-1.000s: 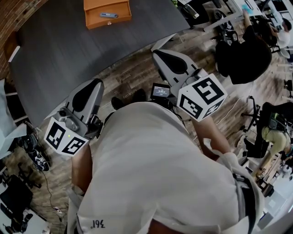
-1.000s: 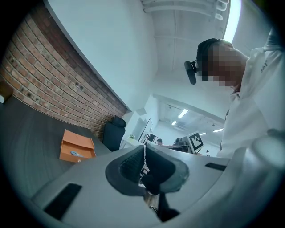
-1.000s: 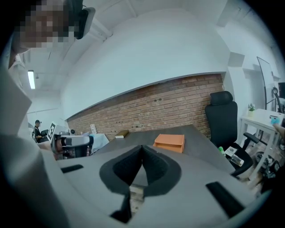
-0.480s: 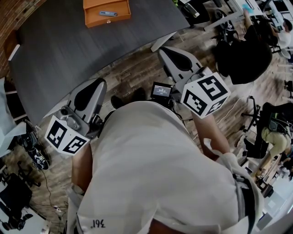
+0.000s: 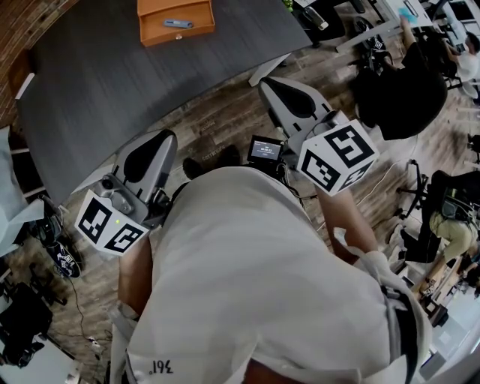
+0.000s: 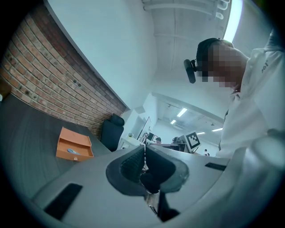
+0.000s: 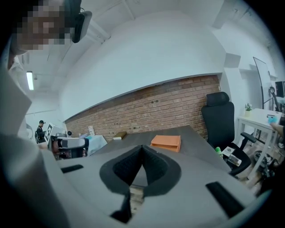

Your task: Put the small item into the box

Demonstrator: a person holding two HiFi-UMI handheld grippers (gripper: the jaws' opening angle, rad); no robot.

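An open orange box (image 5: 175, 21) stands at the far end of the dark grey table (image 5: 112, 82), and a small grey-blue item (image 5: 178, 24) lies inside it. Both grippers hang off the table's near edge, close to the person's chest and far from the box. My left gripper (image 5: 166, 134) is shut with nothing between its pads; its own view shows the box (image 6: 74, 149) and the item (image 6: 71, 151) at the left. My right gripper (image 5: 265, 82) is shut and empty too, with the box (image 7: 166, 142) straight ahead past its tips (image 7: 142, 147).
A brick wall (image 7: 147, 109) runs behind the table. A black office chair (image 7: 221, 116) stands at the table's right end. A seated person in black (image 5: 401, 90) and other desks fill the right side. A small screen (image 5: 264, 149) sits at the person's front, over wooden floor (image 5: 217, 120).
The right gripper has shifted a little to the right and forward. The left gripper has edged slightly upward. Both stay shut and empty.
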